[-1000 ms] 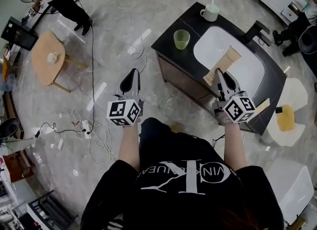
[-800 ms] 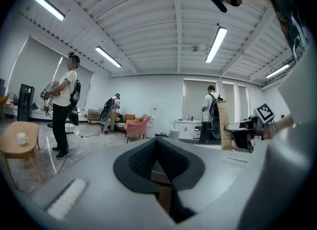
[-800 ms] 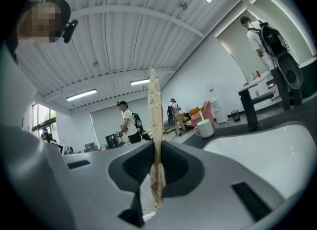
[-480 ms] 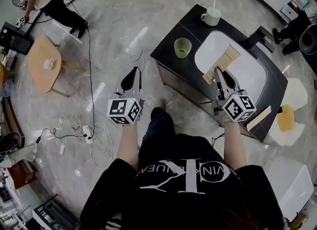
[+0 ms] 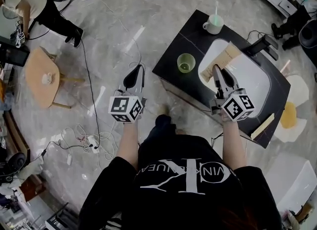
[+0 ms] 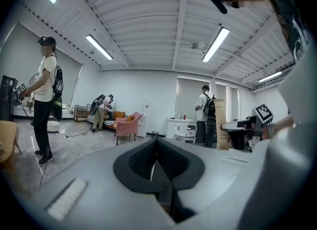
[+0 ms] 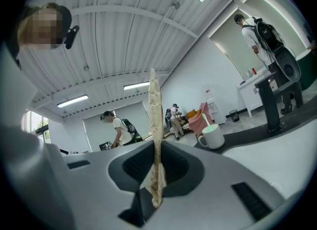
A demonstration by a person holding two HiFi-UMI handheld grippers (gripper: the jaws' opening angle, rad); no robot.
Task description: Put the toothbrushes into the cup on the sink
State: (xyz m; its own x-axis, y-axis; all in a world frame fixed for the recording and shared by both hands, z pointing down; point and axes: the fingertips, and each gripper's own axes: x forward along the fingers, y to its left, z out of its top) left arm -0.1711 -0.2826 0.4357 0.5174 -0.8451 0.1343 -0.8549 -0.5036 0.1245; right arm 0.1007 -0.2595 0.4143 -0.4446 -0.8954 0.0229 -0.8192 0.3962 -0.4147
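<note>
Head view: right gripper (image 5: 216,69), clamping toothbrush pack (image 5: 229,54), advanced toward sink (image 5: 252,75).

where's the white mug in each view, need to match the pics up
Head view: white mug upper right, at the far corner of the dark counter.
Left gripper view: not in it.
Right gripper view: right of centre, just right of the upright tan packet.
Shared landmark: the black faucet, right of the mug in both of those views.

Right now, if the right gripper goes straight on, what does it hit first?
Likely nothing: the right gripper, shut on a flat packet, points across the counter; the white mug sits just right of its line.
</note>
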